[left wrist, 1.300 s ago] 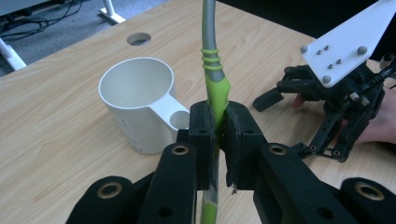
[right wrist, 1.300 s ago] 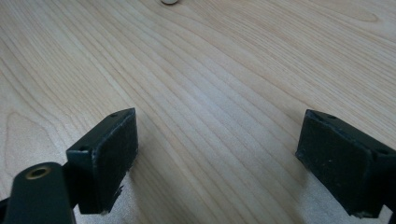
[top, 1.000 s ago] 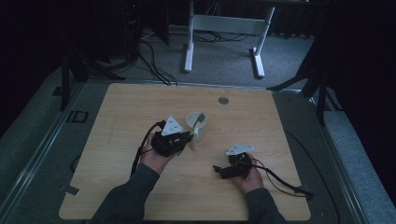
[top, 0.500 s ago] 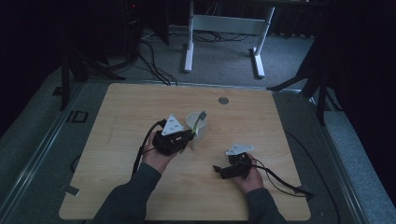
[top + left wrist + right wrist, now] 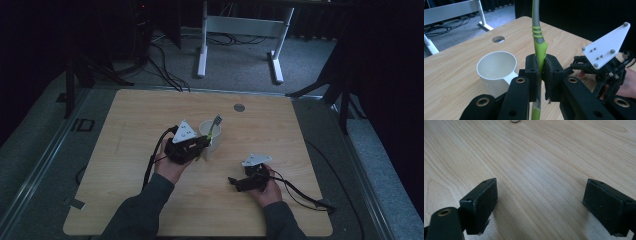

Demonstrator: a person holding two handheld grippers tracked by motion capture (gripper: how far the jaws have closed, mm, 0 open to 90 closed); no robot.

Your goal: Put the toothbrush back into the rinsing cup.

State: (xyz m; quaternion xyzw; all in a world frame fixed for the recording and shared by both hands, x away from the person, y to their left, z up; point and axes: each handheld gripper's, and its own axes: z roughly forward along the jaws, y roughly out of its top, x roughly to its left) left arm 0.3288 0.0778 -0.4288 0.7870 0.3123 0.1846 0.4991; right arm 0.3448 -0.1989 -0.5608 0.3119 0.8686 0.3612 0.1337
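My left gripper (image 5: pixel 540 72) is shut on the green and grey handle of a toothbrush (image 5: pixel 539 47), which stands upright between the pads. In the high view the left gripper (image 5: pixel 202 145) holds the toothbrush (image 5: pixel 214 126) beside a white cup (image 5: pixel 210 136), with the bristle end above the cup's rim. The white cup (image 5: pixel 496 68) sits just left of the jaws in the left gripper view. My right gripper (image 5: pixel 540 205) stands open low over bare wood, nothing between its pads. It rests near the table's front right (image 5: pixel 234 182).
The wooden table (image 5: pixel 140 115) has a round cable hole (image 5: pixel 239 107) at the back. Cables (image 5: pixel 300 195) trail from the right gripper toward the front right edge. White desk legs (image 5: pixel 202 50) stand on the floor behind the table.
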